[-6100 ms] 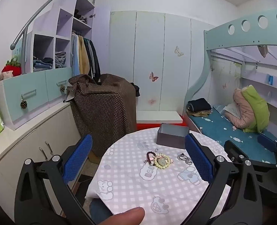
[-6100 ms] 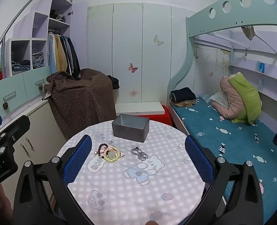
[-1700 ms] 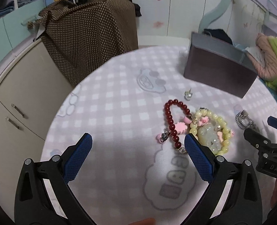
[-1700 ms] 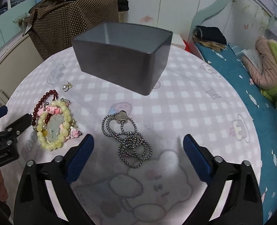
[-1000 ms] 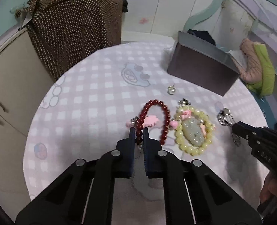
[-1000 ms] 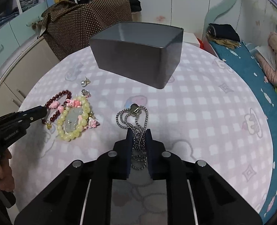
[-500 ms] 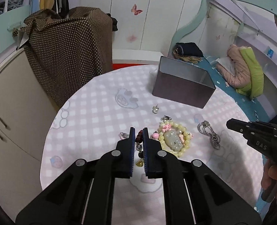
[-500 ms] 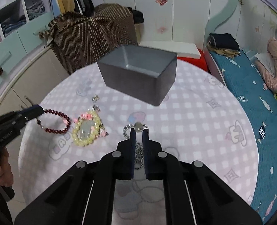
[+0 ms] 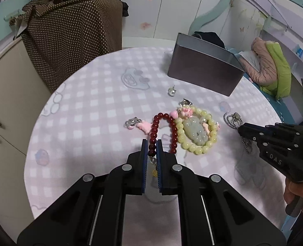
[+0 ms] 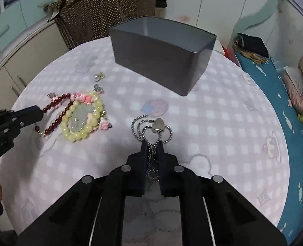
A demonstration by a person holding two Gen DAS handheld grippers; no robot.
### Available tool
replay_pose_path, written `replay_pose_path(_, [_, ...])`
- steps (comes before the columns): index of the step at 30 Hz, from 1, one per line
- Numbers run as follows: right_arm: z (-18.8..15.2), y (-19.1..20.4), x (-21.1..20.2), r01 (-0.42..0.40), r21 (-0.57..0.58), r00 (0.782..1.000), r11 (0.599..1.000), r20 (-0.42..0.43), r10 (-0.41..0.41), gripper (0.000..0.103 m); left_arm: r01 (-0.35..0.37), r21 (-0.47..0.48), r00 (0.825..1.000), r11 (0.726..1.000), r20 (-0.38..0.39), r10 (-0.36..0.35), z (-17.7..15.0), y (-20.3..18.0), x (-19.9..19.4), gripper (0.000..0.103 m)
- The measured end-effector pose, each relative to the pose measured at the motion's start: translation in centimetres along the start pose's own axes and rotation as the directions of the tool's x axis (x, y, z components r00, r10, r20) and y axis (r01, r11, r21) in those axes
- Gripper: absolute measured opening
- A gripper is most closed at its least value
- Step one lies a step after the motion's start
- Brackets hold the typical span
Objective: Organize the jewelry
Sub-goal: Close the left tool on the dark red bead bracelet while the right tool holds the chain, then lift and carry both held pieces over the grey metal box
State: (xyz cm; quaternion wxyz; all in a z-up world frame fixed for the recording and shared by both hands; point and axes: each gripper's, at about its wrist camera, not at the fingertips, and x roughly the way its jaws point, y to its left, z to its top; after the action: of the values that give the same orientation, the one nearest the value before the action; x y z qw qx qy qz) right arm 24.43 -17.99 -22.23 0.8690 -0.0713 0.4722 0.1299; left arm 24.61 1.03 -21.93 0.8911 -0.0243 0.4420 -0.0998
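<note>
Nearest the left wrist camera, the left gripper (image 9: 151, 147) is pinched on the dark red round-bead bracelet (image 9: 163, 130), its blue pads pressed to a bead at the near end of the loop while the rest of the strand trails across the round tabletop covered in a pink-and-white checked cloth (image 9: 85, 110). Nearest the right wrist camera, the right gripper (image 10: 152, 149) is clamped on the silver metal chain necklace with a heart-shaped slider (image 10: 151, 130); several strands run between its pads and the heart lies just beyond the tips. Touching the red bracelet's far side sits the pale yellow bead bracelet with a green jade pendant and pink charms (image 9: 196, 132), untouched. A little further lie a small silver clasp charm (image 9: 185, 102) and a pearl stud earring (image 9: 172, 91), both loose on the cloth. Beyond them stands the open dark grey rectangular metal box (image 10: 161, 57), apparently empty as far as its inside shows. Behind the tabletop a brown dotted cloth (image 9: 69, 28) is draped over something. The step in hand looks like the pickup: both pieces are gripped but still partly resting on the cloth. The next move probably calls for lifting each clear without dragging the yellow bracelet along, carrying it over the box rim, and letting go only once the dangling length hangs inside.
</note>
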Motion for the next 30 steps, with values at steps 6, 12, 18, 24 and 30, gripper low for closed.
replay_pose_path(6, [-0.5, -1.2, -1.3, -0.041, 0.048, 0.999, 0.998, 0.019, 0.040, 0.004, 0.010, 0.013, 0.999, 1.000, -0.034, -0.010, -0.3, -0.1, 1.3, 0.009])
replay_pose_path(12, [0.1, -1.0, -2.3, -0.055, 0.050, 0.998, 0.997, 0.041, 0.053, 0.004, 0.031, 0.007, 0.999, 0.999, -0.040, -0.031, 0.3, -0.3, 1.8, 0.014])
replay_pose_path(18, [0.3, -1.1, -3.1, -0.076, 0.053, 0.996, 0.996, 0.058, 0.073, 0.004, 0.067, 0.022, 0.997, 0.997, -0.028, -0.067, 0.4, -1.0, 1.6, 0.007])
replay_pose_path(24, [1.7, -1.0, -5.5, -0.074, 0.023, 0.991, 0.997, 0.110, 0.071, 0.004, 0.079, 0.045, 0.995, 0.996, 0.052, -0.081, 1.8, -1.6, -1.5, 0.007])
replay_pose_path(30, [3.6, -0.9, -8.0, -0.080, -0.015, 0.983, 0.997, 0.165, 0.082, 0.004, 0.091, 0.087, 0.985, 0.992, 0.138, -0.103, 4.3, -2.2, -5.3, 0.007])
